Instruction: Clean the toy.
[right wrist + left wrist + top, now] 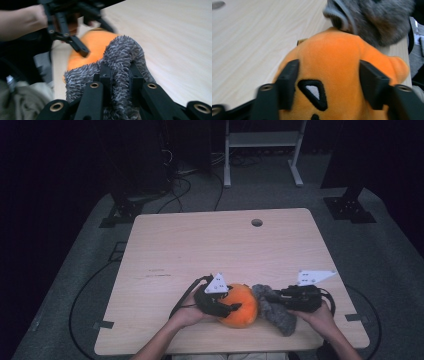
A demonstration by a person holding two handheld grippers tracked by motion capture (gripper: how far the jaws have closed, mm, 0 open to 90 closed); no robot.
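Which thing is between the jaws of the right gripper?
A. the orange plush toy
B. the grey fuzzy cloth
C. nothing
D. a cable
B: in the right gripper view the right gripper pinches a fold of the grey fuzzy cloth between its jaws.

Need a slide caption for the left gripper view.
Left tongs clamp the orange plush toy, grey furry fabric touching behind it on the wooden table.

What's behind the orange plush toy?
In the left gripper view, a grey fuzzy cloth lies right behind the orange plush toy, touching its far side, on the wooden table. The toy covers the cloth's near edge, so what lies there cannot be seen.
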